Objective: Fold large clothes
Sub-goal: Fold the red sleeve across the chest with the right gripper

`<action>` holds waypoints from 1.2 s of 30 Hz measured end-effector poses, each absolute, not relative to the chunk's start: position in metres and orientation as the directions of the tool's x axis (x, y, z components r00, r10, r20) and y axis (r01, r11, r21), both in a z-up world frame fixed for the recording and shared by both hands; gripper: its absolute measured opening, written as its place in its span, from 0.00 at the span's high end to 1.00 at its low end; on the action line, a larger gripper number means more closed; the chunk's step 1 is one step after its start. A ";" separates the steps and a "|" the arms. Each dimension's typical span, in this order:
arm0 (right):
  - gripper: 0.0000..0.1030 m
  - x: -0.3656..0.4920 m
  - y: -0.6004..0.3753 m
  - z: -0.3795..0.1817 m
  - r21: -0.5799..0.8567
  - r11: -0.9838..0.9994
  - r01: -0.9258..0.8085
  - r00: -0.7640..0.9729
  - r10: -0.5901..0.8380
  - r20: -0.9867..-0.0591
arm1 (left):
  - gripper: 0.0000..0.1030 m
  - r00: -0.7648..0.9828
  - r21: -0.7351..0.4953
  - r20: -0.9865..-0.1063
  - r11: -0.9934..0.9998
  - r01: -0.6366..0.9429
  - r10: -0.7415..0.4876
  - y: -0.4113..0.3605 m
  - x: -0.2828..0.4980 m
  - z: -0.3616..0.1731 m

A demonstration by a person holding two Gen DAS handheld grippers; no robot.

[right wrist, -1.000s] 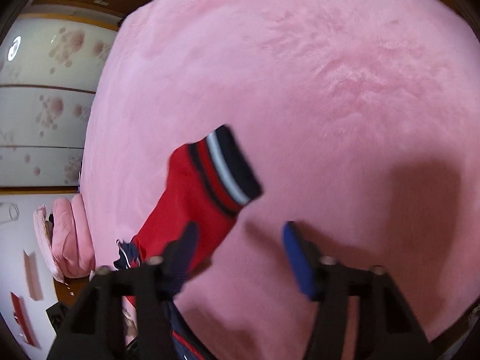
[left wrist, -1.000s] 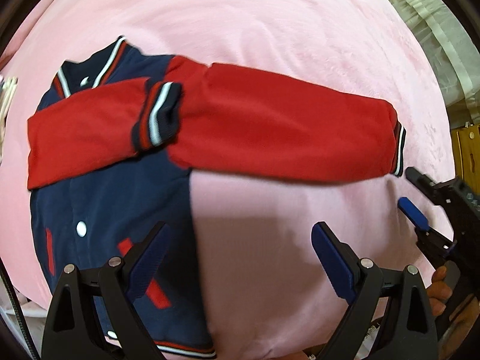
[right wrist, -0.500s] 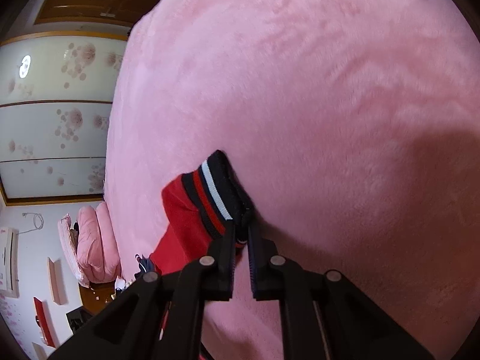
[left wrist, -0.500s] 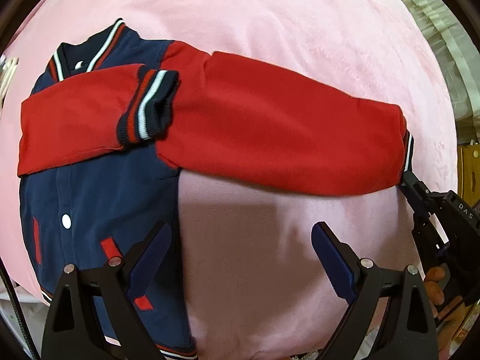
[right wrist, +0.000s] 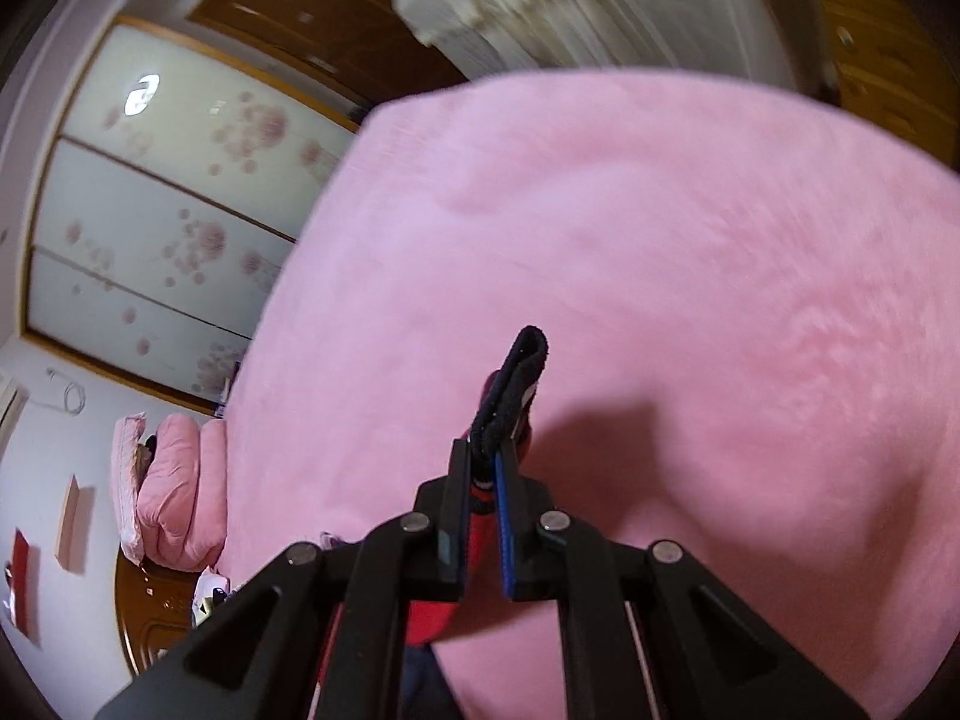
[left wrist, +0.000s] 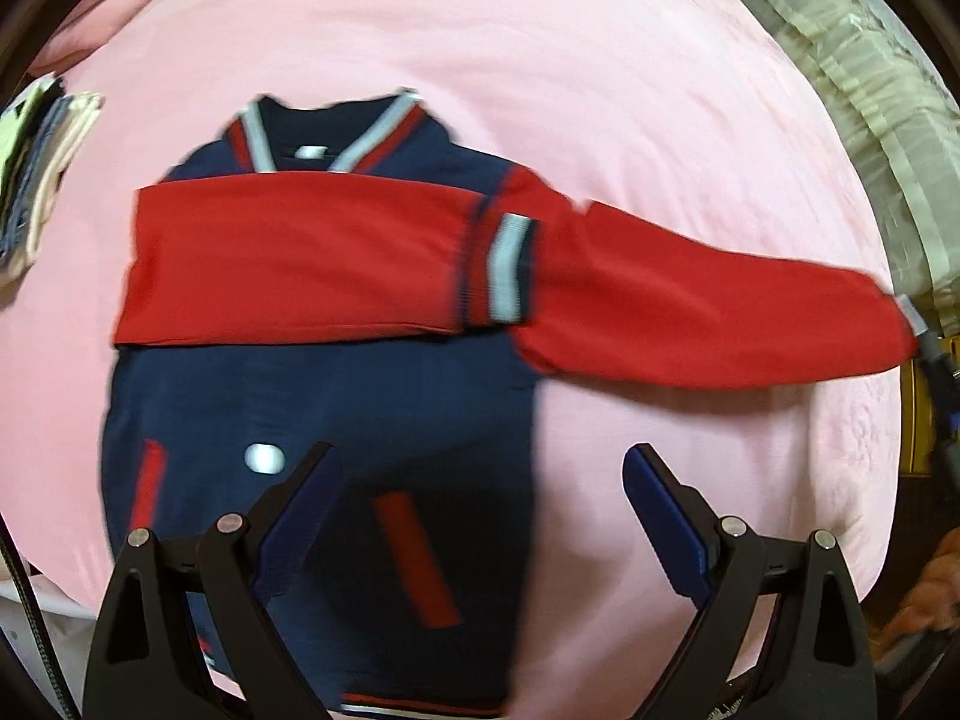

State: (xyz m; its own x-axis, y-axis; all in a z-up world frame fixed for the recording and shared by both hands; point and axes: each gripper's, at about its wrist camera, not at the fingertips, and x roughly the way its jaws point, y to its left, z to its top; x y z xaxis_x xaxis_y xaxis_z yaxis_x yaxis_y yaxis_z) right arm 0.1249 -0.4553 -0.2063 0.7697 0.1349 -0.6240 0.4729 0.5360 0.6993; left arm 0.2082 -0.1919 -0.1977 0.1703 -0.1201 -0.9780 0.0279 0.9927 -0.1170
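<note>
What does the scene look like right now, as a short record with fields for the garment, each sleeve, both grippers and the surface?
garment: varsity jacket, navy body, lying front up
surface: pink plush blanket
folded sleeve: red, laid across the chest, striped cuff at the far shoulder
other sleeve: red outstretched sleeve, reaching out past the body
right gripper: shut on the sleeve cuff, its fingers just closed on it
left gripper: open, empty, above the jacket hem
side item: stack of folded clothes at the blanket edge
</note>
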 end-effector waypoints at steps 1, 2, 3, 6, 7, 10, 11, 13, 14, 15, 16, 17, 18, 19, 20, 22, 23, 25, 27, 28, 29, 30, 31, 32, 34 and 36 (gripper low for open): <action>0.94 0.125 -0.449 -0.200 0.702 0.544 0.459 0.780 0.131 -0.612 | 0.09 0.174 -0.119 -0.977 0.993 0.021 -0.121 -0.181 0.208 -0.196; 0.94 0.129 -0.438 -0.189 0.704 0.559 0.439 0.794 0.125 -0.595 | 0.09 0.178 -0.121 -0.976 0.993 0.013 -0.121 -0.162 0.207 -0.195; 0.94 0.134 -0.423 -0.177 0.702 0.579 0.414 0.808 0.122 -0.577 | 0.09 0.189 -0.125 -0.974 0.992 -0.001 -0.123 -0.143 0.206 -0.190; 0.94 0.154 -0.377 -0.157 0.691 0.636 0.344 0.833 0.133 -0.537 | 0.09 0.213 -0.140 -0.968 0.990 -0.025 -0.131 -0.090 0.206 -0.183; 0.94 0.159 -0.360 -0.153 0.690 0.649 0.320 0.838 0.146 -0.525 | 0.09 0.216 -0.137 -0.968 0.990 -0.029 -0.127 -0.075 0.205 -0.181; 0.94 0.179 -0.304 -0.152 0.700 0.665 0.259 0.841 0.202 -0.503 | 0.09 0.223 -0.109 -0.970 0.994 -0.033 -0.099 -0.029 0.208 -0.181; 0.94 0.188 -0.281 -0.153 0.705 0.667 0.239 0.835 0.229 -0.500 | 0.09 0.229 -0.098 -0.969 0.995 -0.035 -0.088 -0.014 0.208 -0.182; 0.94 0.203 -0.240 -0.159 0.721 0.662 0.205 0.817 0.291 -0.499 | 0.09 0.240 -0.075 -0.969 0.996 -0.046 -0.062 0.018 0.207 -0.179; 0.94 0.209 -0.224 -0.161 0.729 0.658 0.191 0.808 0.316 -0.497 | 0.09 0.242 -0.069 -0.969 0.996 -0.051 -0.055 0.033 0.205 -0.179; 0.94 0.214 -0.209 -0.164 0.733 0.656 0.179 0.798 0.339 -0.499 | 0.09 0.244 -0.064 -0.969 0.996 -0.061 -0.047 0.049 0.204 -0.179; 0.94 0.220 -0.191 -0.167 0.733 0.660 0.166 0.779 0.368 -0.508 | 0.09 0.246 -0.063 -0.968 0.995 -0.073 -0.043 0.060 0.204 -0.182; 0.94 0.229 -0.171 -0.172 0.727 0.669 0.155 0.754 0.395 -0.524 | 0.09 0.246 -0.064 -0.968 0.994 -0.084 -0.042 0.070 0.204 -0.183; 0.93 0.237 -0.151 -0.178 0.718 0.680 0.150 0.726 0.417 -0.547 | 0.09 0.247 -0.070 -0.968 0.992 -0.101 -0.043 0.085 0.203 -0.185; 0.93 0.239 -0.137 -0.181 0.709 0.689 0.150 0.702 0.431 -0.567 | 0.09 0.247 -0.073 -0.968 0.991 -0.116 -0.043 0.095 0.202 -0.185; 0.93 0.246 -0.118 -0.191 0.686 0.710 0.158 0.657 0.443 -0.610 | 0.09 0.248 -0.074 -0.968 0.989 -0.128 -0.041 0.104 0.202 -0.189; 0.93 0.259 -0.088 -0.209 0.628 0.761 0.162 0.571 0.447 -0.689 | 0.09 0.252 -0.077 -0.967 0.985 -0.154 -0.036 0.120 0.201 -0.194; 0.91 0.265 -0.075 -0.216 0.614 0.775 0.150 0.532 0.460 -0.711 | 0.09 0.252 -0.076 -0.967 0.984 -0.163 -0.033 0.128 0.201 -0.198; 0.88 0.272 -0.053 -0.231 0.590 0.797 0.131 0.443 0.485 -0.753 | 0.09 0.246 -0.068 -0.969 0.981 -0.183 -0.021 0.140 0.199 -0.204; 0.88 0.272 -0.045 -0.238 0.604 0.789 0.112 0.416 0.515 -0.749 | 0.09 0.239 -0.063 -0.971 0.979 -0.196 -0.015 0.148 0.196 -0.208; 0.86 0.269 -0.043 -0.239 0.596 0.796 0.111 0.415 0.508 -0.755 | 0.09 0.237 -0.064 -0.971 0.977 -0.202 -0.014 0.150 0.194 -0.209; 0.83 0.268 -0.041 -0.236 0.568 0.816 0.106 0.418 0.482 -0.770 | 0.09 0.235 -0.066 -0.972 0.976 -0.206 -0.016 0.152 0.193 -0.210; 0.82 0.265 -0.040 -0.233 0.541 0.835 0.096 0.425 0.458 -0.781 | 0.09 0.233 -0.072 -0.972 0.975 -0.209 -0.022 0.153 0.192 -0.211; 0.80 0.262 -0.039 -0.232 0.522 0.848 0.088 0.432 0.440 -0.787 | 0.09 0.232 -0.076 -0.972 0.975 -0.210 -0.026 0.153 0.192 -0.211; 0.79 0.261 -0.040 -0.230 0.503 0.861 0.081 0.441 0.421 -0.792 | 0.09 0.232 -0.082 -0.972 0.975 -0.209 -0.032 0.152 0.193 -0.211; 0.79 0.255 -0.045 -0.232 0.488 0.869 0.080 0.450 0.406 -0.796 | 0.09 0.240 -0.105 -0.969 0.975 -0.195 -0.057 0.146 0.196 -0.210; 0.79 0.256 -0.056 -0.235 0.482 0.872 0.086 0.455 0.396 -0.797 | 0.09 0.261 -0.141 -0.961 0.976 -0.166 -0.095 0.137 0.199 -0.206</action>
State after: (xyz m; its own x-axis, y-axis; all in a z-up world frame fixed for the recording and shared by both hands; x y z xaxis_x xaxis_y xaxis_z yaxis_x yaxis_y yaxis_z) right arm 0.2559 -0.0555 -0.2353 0.4555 0.3961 -0.7973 0.0860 0.8718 0.4822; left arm 0.1989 0.1368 -0.2062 0.2610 -0.0946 -0.9607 -0.1659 0.9760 -0.1412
